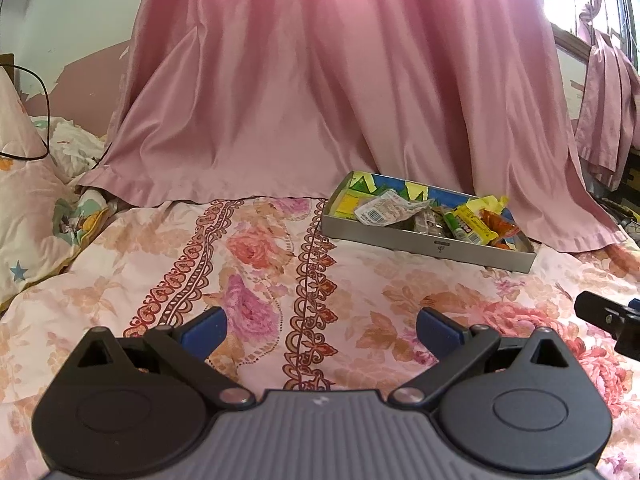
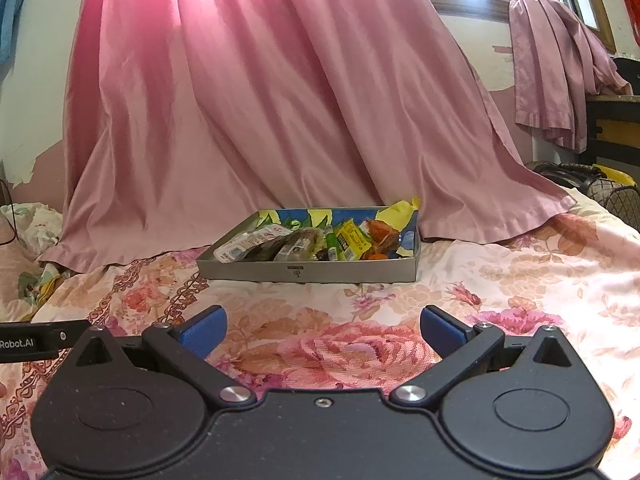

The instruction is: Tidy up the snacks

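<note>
Right wrist view: snack tray lies broadside, long axis left-right; both tools wide, empty.

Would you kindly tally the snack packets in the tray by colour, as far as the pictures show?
White packet: 1
Dark clear-wrapped packets: 2
Green packet: 1
Yellow packet: 1
Orange packet: 1
Total: 6 visible in the tray; any beneath are hidden. Both grippers, left and right, are open and empty.
</note>
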Demonstrator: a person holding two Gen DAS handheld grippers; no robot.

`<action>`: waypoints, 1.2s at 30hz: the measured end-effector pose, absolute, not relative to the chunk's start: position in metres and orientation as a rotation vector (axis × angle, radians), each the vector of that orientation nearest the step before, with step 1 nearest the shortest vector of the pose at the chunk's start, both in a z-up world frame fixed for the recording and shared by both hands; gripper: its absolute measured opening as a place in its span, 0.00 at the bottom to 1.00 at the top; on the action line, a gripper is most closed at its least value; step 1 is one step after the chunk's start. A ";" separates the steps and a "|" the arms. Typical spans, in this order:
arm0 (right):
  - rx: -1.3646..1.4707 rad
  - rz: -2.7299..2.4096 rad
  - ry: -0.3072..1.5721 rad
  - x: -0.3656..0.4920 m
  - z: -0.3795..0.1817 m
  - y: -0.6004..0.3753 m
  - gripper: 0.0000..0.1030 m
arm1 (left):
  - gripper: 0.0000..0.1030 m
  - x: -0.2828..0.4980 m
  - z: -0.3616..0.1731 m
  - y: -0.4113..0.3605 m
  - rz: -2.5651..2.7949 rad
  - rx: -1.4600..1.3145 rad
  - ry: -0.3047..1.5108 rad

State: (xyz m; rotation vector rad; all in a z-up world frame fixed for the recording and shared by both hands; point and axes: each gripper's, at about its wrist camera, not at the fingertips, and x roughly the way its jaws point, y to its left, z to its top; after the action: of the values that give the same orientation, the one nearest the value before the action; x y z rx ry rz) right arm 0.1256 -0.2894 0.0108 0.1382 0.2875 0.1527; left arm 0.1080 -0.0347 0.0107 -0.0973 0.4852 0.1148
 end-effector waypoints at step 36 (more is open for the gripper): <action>0.128 0.163 0.293 0.128 0.009 -0.290 0.99 | 1.00 0.105 0.009 -0.037 0.108 -0.089 0.497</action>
State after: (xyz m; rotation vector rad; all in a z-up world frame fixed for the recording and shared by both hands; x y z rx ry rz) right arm 0.1275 -0.2901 0.0085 0.1283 0.2935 0.1626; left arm 0.1051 -0.0369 0.0093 -0.0889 0.4965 0.1080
